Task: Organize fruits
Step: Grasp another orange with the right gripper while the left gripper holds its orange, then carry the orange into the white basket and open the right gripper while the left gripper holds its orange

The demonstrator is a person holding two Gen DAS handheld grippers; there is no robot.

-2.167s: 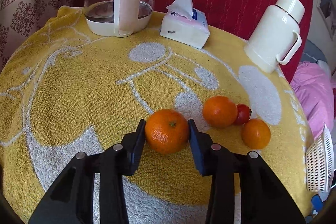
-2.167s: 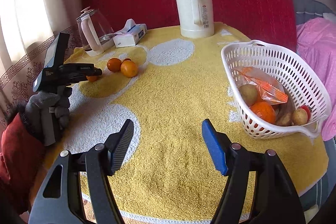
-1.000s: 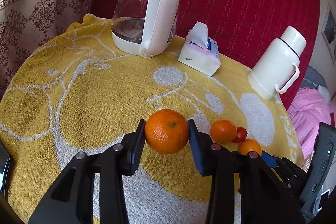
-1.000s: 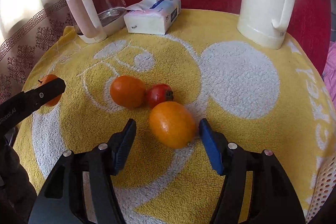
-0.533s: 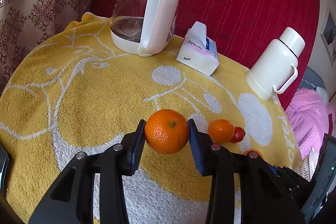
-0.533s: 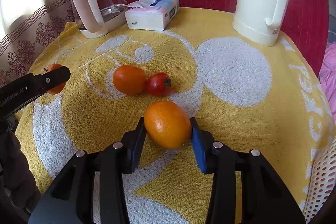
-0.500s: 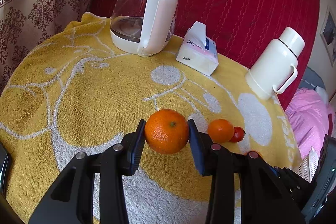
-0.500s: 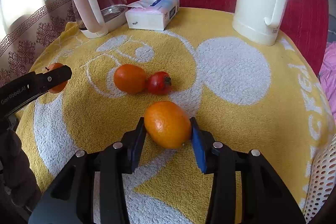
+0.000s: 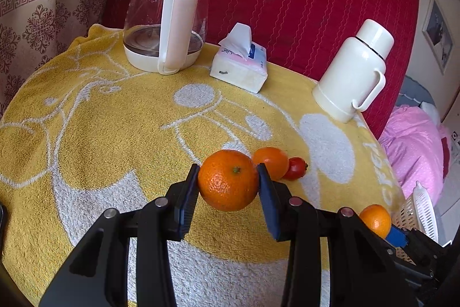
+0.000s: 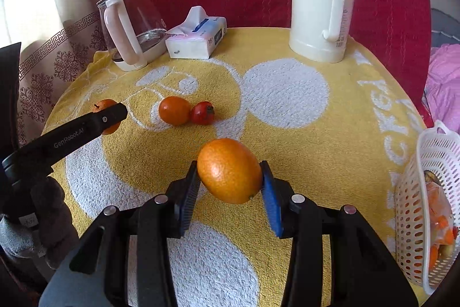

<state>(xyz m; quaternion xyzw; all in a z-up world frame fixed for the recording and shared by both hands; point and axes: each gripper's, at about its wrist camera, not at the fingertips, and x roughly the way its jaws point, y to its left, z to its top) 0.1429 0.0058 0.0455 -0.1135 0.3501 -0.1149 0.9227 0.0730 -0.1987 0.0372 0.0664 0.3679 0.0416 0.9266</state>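
My left gripper is shut on a round orange tangerine and holds it above the yellow towel. My right gripper is shut on an oval orange, lifted off the towel; this orange also shows in the left wrist view. A smaller orange and a red tomato lie touching on the towel beyond both grippers. The white basket with several fruits stands at the right edge.
A glass kettle with a pink handle, a tissue pack and a white thermos stand along the back of the table. A red cushion rises behind. Pink bedding lies to the right.
My right gripper closed on the oval orange and lifted it back toward the basket side. My left gripper kept the tangerine and shifted slightly.
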